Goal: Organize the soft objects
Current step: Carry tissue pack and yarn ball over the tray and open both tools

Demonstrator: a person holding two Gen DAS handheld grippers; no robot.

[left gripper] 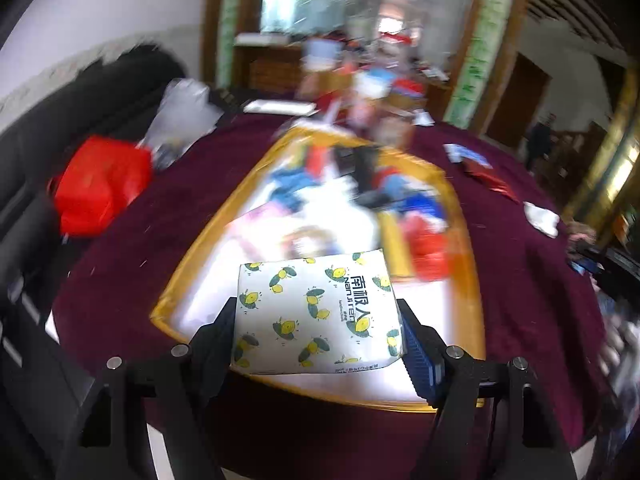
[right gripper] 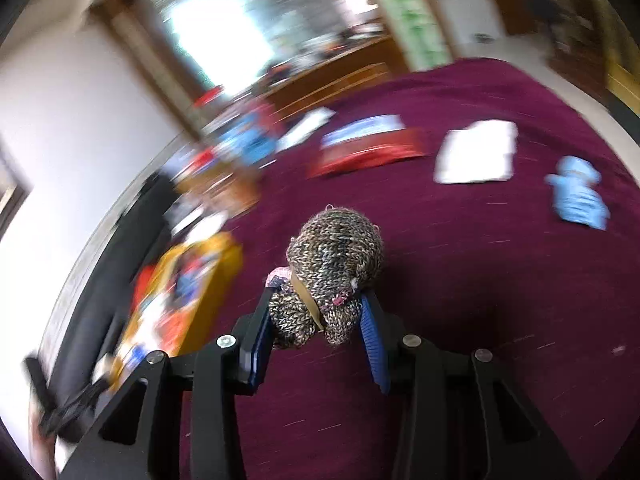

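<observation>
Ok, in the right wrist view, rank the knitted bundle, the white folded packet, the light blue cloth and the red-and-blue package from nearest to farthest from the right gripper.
1. Knitted bundle: clamped in the right gripper.
2. Light blue cloth: far right on the maroon tablecloth.
3. White folded packet: beyond, right of centre; too close to call with the cloth.
4. Red-and-blue package: farthest back, centre.

Tissue pack [left gripper: 316, 312], white with lemon print, is pinched in the left hand-held gripper [left gripper: 318, 320] above the yellow tray [left gripper: 192, 272]. The brown knit bundle [right gripper: 328, 276] is clamped in the right hand-held gripper [right gripper: 318, 312], off the table [right gripper: 480, 280].
</observation>
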